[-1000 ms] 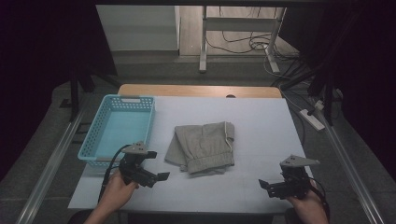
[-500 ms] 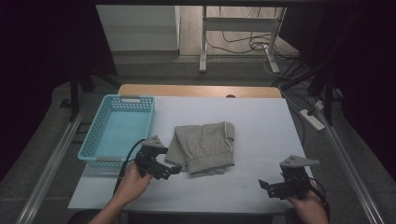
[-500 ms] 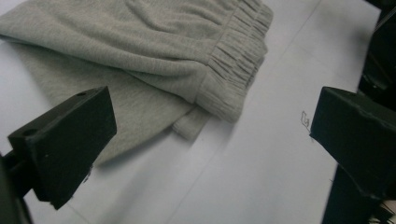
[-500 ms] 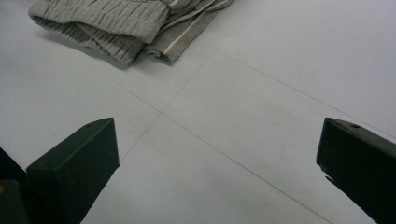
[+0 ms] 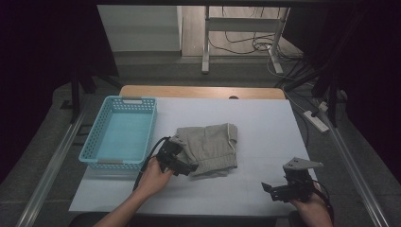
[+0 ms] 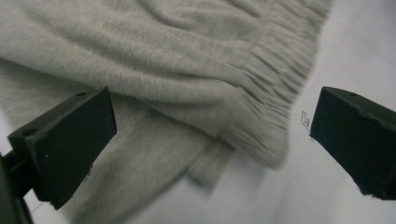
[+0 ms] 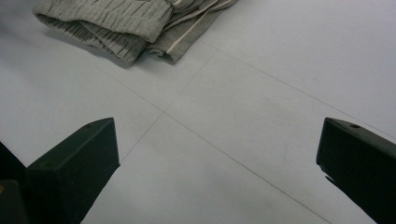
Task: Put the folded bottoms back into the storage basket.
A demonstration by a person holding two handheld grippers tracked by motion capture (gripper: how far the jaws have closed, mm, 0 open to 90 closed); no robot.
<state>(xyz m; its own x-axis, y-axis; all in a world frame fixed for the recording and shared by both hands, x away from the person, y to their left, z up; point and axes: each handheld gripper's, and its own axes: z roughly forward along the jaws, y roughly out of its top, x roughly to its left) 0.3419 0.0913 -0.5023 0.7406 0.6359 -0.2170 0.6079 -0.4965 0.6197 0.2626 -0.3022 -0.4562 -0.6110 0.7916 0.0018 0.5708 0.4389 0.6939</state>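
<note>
The folded grey garment (image 5: 210,147) lies mid-bench (image 5: 265,123), right of the blue basket (image 5: 120,135). The left hand-held gripper (image 5: 187,168) is wide open at its near-left corner, gripping nothing. The right hand-held gripper (image 5: 272,189) rests wide open and empty, well apart.

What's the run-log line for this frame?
left tool: open, at near-left corner of folded grey garment | right tool: open, idle over bare table | basket: empty

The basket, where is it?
In the high view the basket sits at the table's left edge, left of the folded cloth.
</note>
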